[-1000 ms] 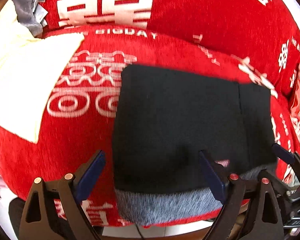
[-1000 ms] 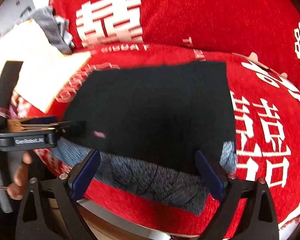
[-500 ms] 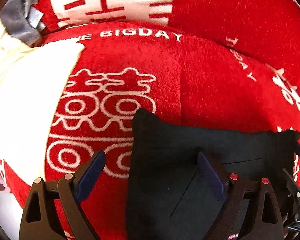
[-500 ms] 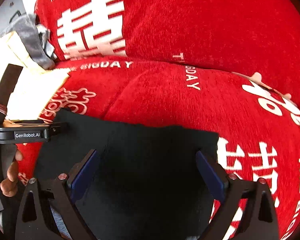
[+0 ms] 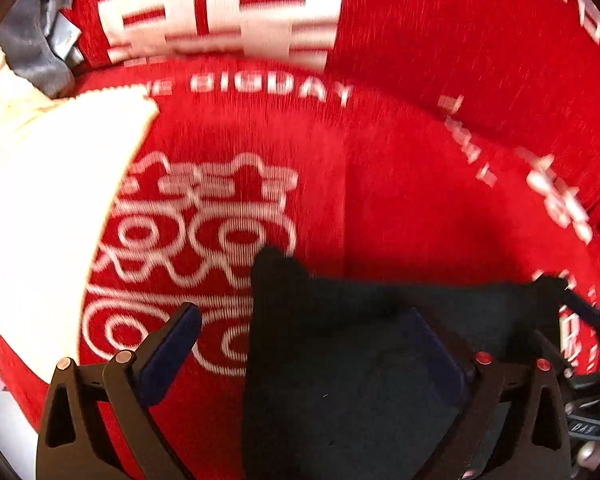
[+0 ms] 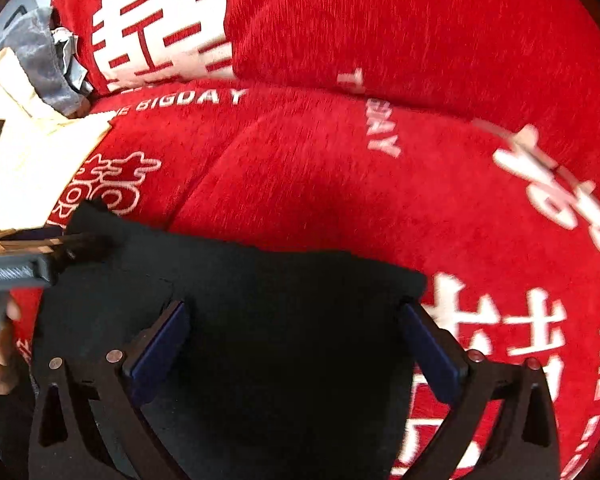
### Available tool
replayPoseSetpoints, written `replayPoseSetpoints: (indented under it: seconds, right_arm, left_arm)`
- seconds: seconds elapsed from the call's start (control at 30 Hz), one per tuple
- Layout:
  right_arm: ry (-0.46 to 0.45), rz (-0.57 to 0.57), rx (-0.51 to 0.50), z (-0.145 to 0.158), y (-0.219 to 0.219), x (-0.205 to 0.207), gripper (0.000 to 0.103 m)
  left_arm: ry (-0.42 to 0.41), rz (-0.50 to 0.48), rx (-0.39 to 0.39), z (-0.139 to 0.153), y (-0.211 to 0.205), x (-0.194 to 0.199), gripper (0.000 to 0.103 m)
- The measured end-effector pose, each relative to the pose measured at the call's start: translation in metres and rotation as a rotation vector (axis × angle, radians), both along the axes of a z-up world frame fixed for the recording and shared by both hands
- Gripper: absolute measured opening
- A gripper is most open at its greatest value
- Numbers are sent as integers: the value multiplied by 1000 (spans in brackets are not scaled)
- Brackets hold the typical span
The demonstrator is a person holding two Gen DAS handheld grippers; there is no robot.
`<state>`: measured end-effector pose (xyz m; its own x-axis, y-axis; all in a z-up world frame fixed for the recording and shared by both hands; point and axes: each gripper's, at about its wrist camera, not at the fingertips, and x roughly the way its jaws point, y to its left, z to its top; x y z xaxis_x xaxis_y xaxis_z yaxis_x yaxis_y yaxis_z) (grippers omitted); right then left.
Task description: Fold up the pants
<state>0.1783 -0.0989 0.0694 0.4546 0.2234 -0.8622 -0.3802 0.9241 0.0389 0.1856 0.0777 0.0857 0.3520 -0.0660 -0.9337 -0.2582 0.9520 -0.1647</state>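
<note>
On the red sofa cushion (image 6: 300, 168) with its white printed lettering, we have the black pants (image 6: 268, 320) lying near the front edge, their far hem running across the lower half of both wrist views. We hold the left gripper (image 5: 304, 332) over the left corner of the garment with its fingers spread wide: the left blue pad (image 5: 168, 354) sits over bare red fabric, the right one over the dark cloth, and nothing is pinched between them. In the right wrist view that same gripper comes in from the left edge, its tip touching the raised left corner of the pants. We hold the right gripper (image 6: 292, 340) above the middle of the pants, fingers (image 6: 158, 346) also spread wide, both pads over the black cloth, and we cannot tell whether they touch it. To the left on the cushion lies a cream cloth (image 5: 48, 216), and behind it, against the back cushion (image 6: 380, 20), a crumpled grey garment (image 5: 36, 48). Both views are slightly blurred.
</note>
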Motion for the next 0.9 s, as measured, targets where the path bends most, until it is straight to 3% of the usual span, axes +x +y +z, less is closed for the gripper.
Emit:
replayPoseSetpoints:
  seconds: [0.1, 0.17, 0.23, 0.33, 0.4, 0.47, 0.73, 0.9]
  right_arm:
    - [-27, -51, -67, 11, 11, 7, 103]
    - [-11, -83, -164, 6, 23, 16, 103]
    - [34, -94, -196, -3, 33, 27, 103]
    - [31, -102, -230, -7, 40, 27, 103]
    - [28, -79, -228, -5, 42, 16, 103]
    - [38, -48, -215, -6, 38, 0, 103]
    - [13, -55, -119, -9, 5, -80, 103]
    - [19, -38, -105, -13, -7, -115, 103]
  left_arm:
    - [28, 28, 76, 4, 5, 12, 103]
    - [126, 66, 173, -11, 7, 22, 103]
    - [163, 88, 125, -25, 15, 23, 103]
    - [142, 92, 84, -23, 21, 5, 103]
    - [124, 53, 116, -17, 17, -10, 103]
    - [115, 27, 140, -18, 11, -23, 103]
    - [94, -21, 58, -17, 1, -88, 103]
    - [86, -49, 51, -16, -7, -122, 103]
